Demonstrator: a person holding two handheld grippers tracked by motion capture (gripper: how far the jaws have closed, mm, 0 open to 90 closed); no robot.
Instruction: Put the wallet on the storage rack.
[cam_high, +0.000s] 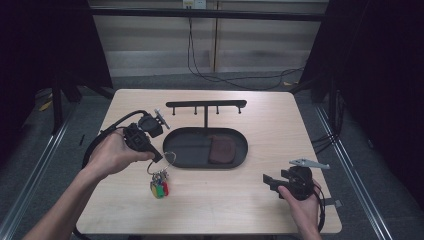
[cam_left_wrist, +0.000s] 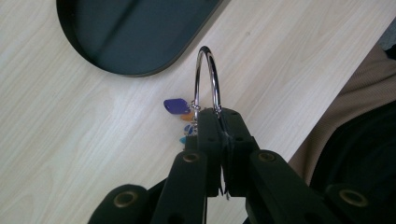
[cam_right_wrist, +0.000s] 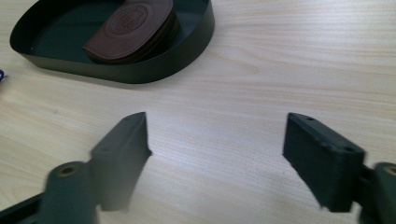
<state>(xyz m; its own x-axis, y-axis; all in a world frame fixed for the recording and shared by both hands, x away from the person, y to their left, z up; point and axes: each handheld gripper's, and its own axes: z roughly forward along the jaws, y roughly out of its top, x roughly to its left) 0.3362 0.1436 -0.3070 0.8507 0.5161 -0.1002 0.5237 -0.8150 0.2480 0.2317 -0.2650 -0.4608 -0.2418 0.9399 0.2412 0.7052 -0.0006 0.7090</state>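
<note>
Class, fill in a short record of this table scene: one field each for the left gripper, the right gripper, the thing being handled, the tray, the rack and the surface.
left gripper: shut on the key ring, lifted off the table
right gripper: open, nothing between the jaws, low over the table
key ring: large metal ring, coloured tags hanging beneath
tray: black oval, beside the key ring
leather pouch: brown, lying inside the tray
hook rack: black, standing behind the tray, hooks bare
table: light wood

Tray (cam_high: 185, 152) mid-worktop (cam_high: 260, 115), pouch (cam_high: 222, 150) in its right half; hook rack (cam_high: 206, 105) behind; key ring (cam_high: 159, 180) left-front of tray.
</note>
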